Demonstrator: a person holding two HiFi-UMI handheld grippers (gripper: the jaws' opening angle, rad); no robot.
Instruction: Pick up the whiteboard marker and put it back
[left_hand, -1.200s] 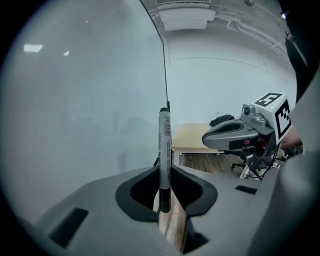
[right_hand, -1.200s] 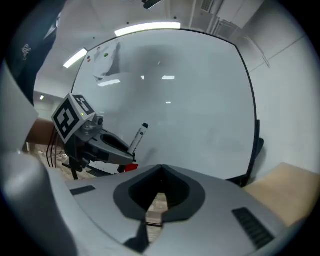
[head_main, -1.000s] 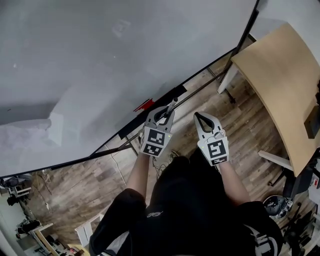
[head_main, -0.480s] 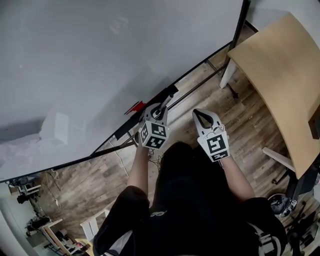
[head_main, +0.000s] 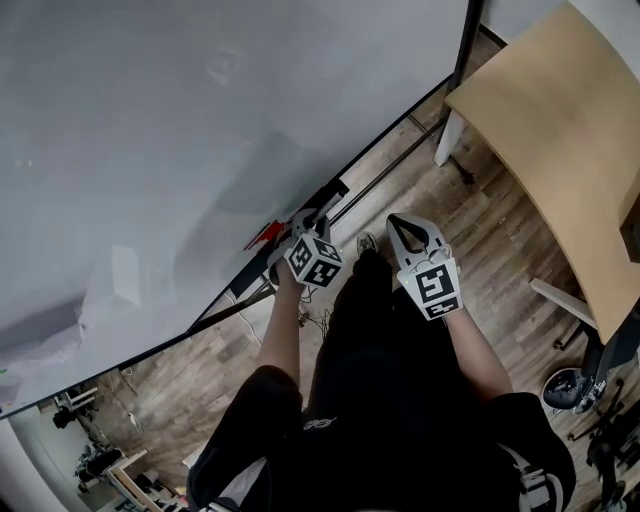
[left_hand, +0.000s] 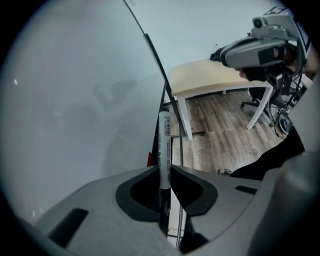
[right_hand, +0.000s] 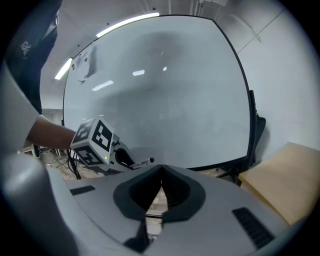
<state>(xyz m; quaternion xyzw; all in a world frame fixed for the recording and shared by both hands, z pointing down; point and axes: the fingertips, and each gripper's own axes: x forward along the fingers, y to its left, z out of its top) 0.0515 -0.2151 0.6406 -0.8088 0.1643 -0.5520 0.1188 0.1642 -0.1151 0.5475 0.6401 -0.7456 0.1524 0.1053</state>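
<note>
The whiteboard marker is clamped between the jaws of the left gripper. The jaws stand a marker's width apart, with the pads pressing on its lower barrel. The white, printed body sticks out past the jaw tips and stands upright at the centre of the left gripper view. Its far end overlaps the whiteboard's dark lower edge, and no view shows whether it touches the ledge.

The right gripper holds nothing, and its jaw tips meet. In the head view it sits right of centre, beside the left one but apart from it.

In the head view the whiteboard fills the upper left. Its black frame edge runs on a diagonal from the top right down to the lower left. A narrow black tray follows that edge, and a red item lies on it just left of the left gripper. The stand's black post rises at the board's right corner. A thin stand rail runs parallel to the frame, just off the floor.

A strip of open wood floor lies between the board's edge and the tan table. The table's curved edge sweeps down the right side of the frame. Its white leg stands close to the board's corner, so the strip is narrowest there and widens toward the lower right. Both grippers are well apart from the table.

A chair base sits at the lower right, and clutter shows at the lower left. The person's dark-clothed body fills the bottom centre.
</note>
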